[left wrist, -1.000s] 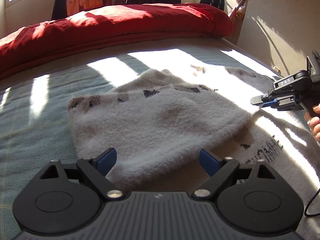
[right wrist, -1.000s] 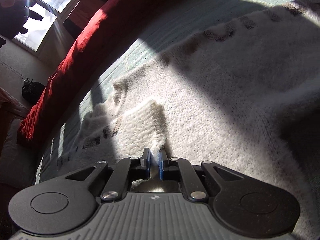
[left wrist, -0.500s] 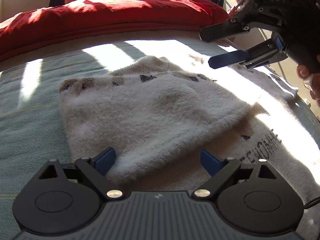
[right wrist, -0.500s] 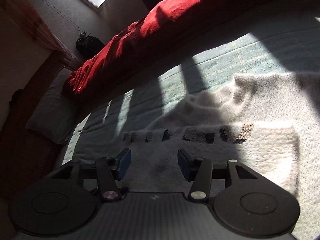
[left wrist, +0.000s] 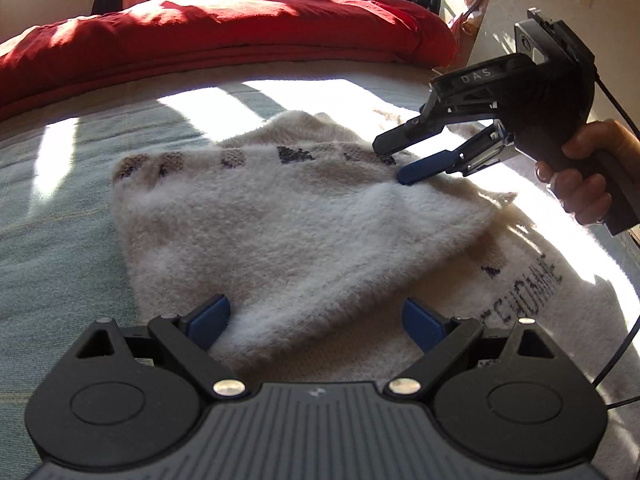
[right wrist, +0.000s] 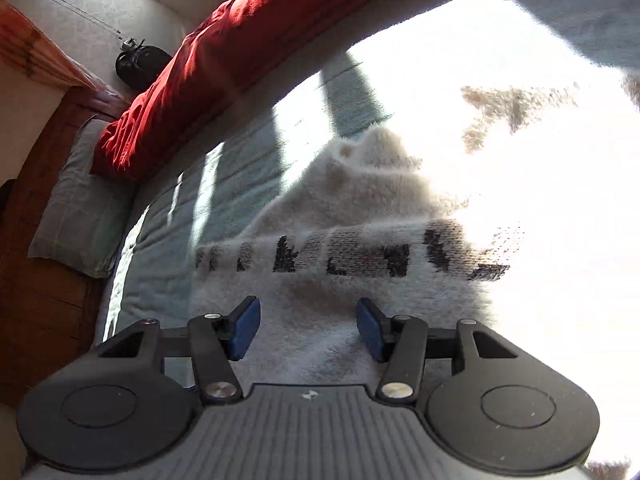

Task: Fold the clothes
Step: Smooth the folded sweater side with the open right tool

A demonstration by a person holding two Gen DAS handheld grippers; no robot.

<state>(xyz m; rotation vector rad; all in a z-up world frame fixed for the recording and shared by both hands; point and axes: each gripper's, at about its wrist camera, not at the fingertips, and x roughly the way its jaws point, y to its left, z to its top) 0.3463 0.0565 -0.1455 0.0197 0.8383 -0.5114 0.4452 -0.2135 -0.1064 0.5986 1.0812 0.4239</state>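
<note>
The left tongs [left wrist: 316, 318] hover with blades wide apart over the near edge of a fluffy cream sweater [left wrist: 288, 224], gripping nothing, seemingly placed to take that edge for the next fold. The sweater lies spread on a bed [left wrist: 48, 240] covered in pale green, one panel already doubled over the body, a band of dark knitted lettering [left wrist: 256, 156] along its far side. Beyond, the right tongs [left wrist: 394, 158], held by a person's hand [left wrist: 580, 176], rest low against the fold's far edge with blades parted and empty, apparently just clear of the cloth they laid down. A red duvet [left wrist: 220, 32] is bunched along the bed's far side. Hard sunlight washes out the sweater's right portion, where the printed wording [left wrist: 528, 288] is unreadable and the garment's outline is lost.
</note>
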